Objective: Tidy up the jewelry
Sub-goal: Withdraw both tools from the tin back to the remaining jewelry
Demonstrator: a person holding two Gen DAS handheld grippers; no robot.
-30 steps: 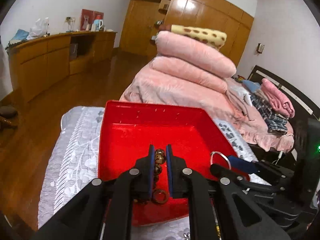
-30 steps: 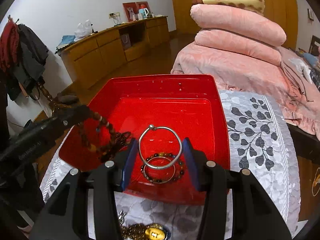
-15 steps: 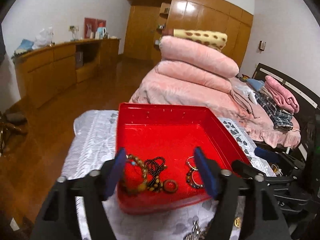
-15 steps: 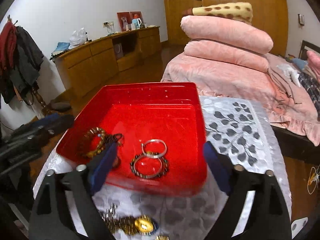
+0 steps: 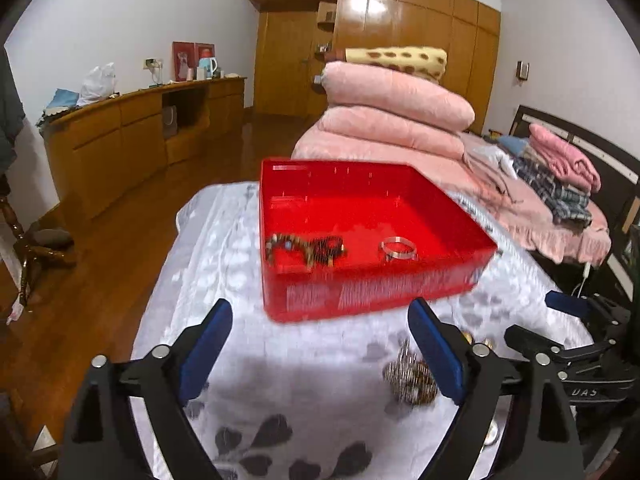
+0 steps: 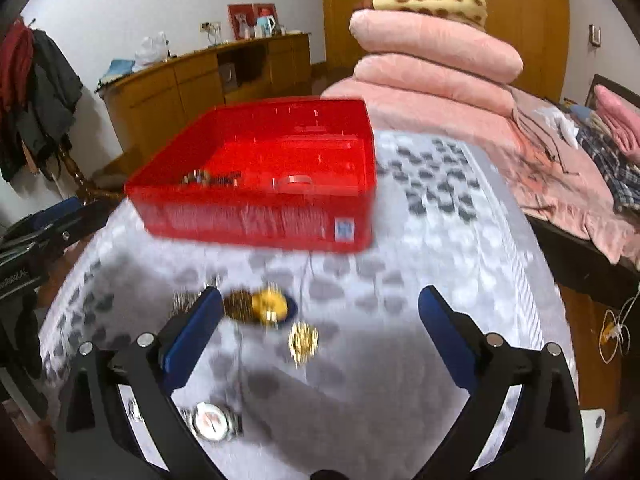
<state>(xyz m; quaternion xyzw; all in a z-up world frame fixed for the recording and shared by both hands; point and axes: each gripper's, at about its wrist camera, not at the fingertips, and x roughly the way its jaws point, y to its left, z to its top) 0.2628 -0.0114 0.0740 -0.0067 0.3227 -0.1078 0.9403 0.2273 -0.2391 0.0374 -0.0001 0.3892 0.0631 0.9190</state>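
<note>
A red tray [image 5: 372,292] stands on the white leaf-patterned cloth [image 5: 280,380]. Inside it lie brown beaded bracelets [image 5: 304,246] and a silver bangle [image 5: 397,249]. My left gripper [image 5: 320,312] hangs in front of the tray, its jaws opening wide with nothing between them. My right gripper [image 6: 320,298] is also opening and holds nothing, over loose pieces on the cloth: a gold and blue piece [image 6: 268,306], a gold ornament [image 6: 303,340] and a wristwatch [image 6: 210,420]. The loose jewelry pile [image 5: 410,378] also shows in the left wrist view.
Folded pink quilts [image 5: 396,120] are stacked on a bed beyond the tray. A long wooden cabinet [image 5: 120,140] lines the left wall over wooden floor. A chair with hanging coats [image 6: 36,92] stands left of the table. The cloth drops off at its left edge.
The left gripper let go of the beaded bracelets and the right let go of the silver bangle; both now lie in the tray. Both grippers opened wide and drew back from the tray.
</note>
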